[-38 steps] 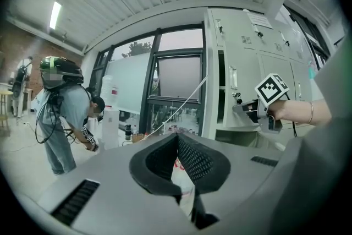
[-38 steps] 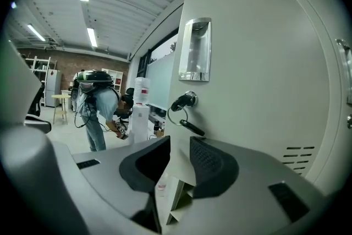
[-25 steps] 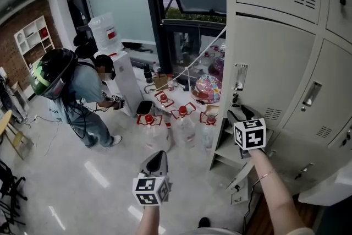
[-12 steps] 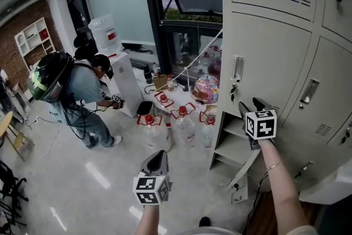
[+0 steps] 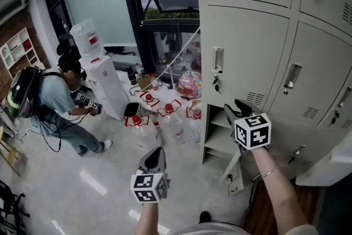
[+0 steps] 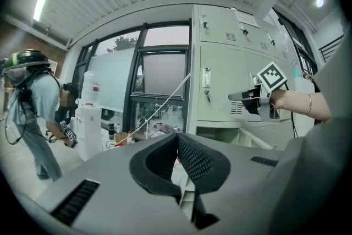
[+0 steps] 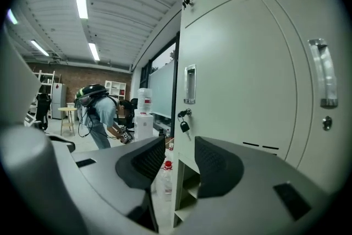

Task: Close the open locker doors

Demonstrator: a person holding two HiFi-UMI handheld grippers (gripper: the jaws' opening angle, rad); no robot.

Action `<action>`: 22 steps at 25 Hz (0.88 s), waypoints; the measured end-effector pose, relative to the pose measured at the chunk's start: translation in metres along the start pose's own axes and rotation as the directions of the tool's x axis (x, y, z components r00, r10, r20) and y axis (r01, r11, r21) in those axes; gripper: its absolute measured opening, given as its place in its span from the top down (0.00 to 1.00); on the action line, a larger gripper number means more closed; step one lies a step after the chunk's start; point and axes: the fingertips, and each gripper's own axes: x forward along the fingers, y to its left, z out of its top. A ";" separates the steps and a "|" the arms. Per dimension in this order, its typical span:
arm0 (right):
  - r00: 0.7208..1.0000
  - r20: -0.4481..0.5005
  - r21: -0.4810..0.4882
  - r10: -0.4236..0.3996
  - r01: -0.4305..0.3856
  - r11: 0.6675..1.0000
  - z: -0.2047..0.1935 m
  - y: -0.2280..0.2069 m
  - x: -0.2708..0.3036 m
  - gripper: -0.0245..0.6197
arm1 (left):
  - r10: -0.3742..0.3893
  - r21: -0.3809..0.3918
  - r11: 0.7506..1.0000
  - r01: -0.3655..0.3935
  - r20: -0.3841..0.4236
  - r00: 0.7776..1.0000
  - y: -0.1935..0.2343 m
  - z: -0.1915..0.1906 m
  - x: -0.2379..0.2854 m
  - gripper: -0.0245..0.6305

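Two hand-held grippers are in view. The right gripper (image 5: 235, 108) is held up at the front of the bank of pale grey-green sheet-metal lockers (image 5: 258, 36). It sits just above and beside the open lower compartment (image 5: 219, 137). The compartment's flat rectangular metal door (image 5: 237, 161) stands swung outward below the gripper's marker cube, apart from the jaws. The gripper's black ribbed pads (image 7: 217, 165) are closing with a clear gap and nothing between them. Through the gap show the locker's front edge and the shelved hollow of the compartment. The left gripper (image 5: 155, 156) hangs low over the glossy pale floor (image 5: 82, 184), well apart from the lockers. Its rounded dark pads (image 6: 192, 159) are pressed together at the tips on nothing. The closed door above the compartment is smooth and matt, with a recessed chrome handle (image 5: 218, 59), louvred vent slots and a small bunch of keys (image 5: 215, 85) hanging from the lock. To the left of the lockers stand clear plastic water bottles with red caps (image 5: 165, 118) and a white boxy water dispenser (image 5: 106, 85). A person (image 5: 52, 104) is bent forward there, wearing a dark backpack.
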 end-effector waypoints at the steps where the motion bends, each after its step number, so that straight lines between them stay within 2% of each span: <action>1: 1.000 0.012 0.009 0.007 -0.007 1.000 0.000 0.006 -0.010 0.72 | -0.013 0.003 1.000 0.013 0.003 1.000 -0.004 0.000 0.000 0.93; 5: 0.999 0.047 0.042 0.013 -0.015 0.999 -0.004 0.021 -0.055 0.78 | -0.063 0.014 0.998 0.063 0.016 0.998 -0.022 0.000 -0.004 0.93; 12: 0.997 0.055 0.106 -0.061 0.055 0.993 -0.031 0.029 -0.123 0.81 | -0.155 0.032 0.987 0.155 0.020 0.988 -0.053 -0.005 -0.014 0.93; 22: 0.986 -0.045 0.198 -0.160 0.166 0.966 -0.101 0.043 -0.184 0.82 | -0.262 0.038 0.964 0.263 -0.025 0.965 -0.088 -0.026 -0.033 0.93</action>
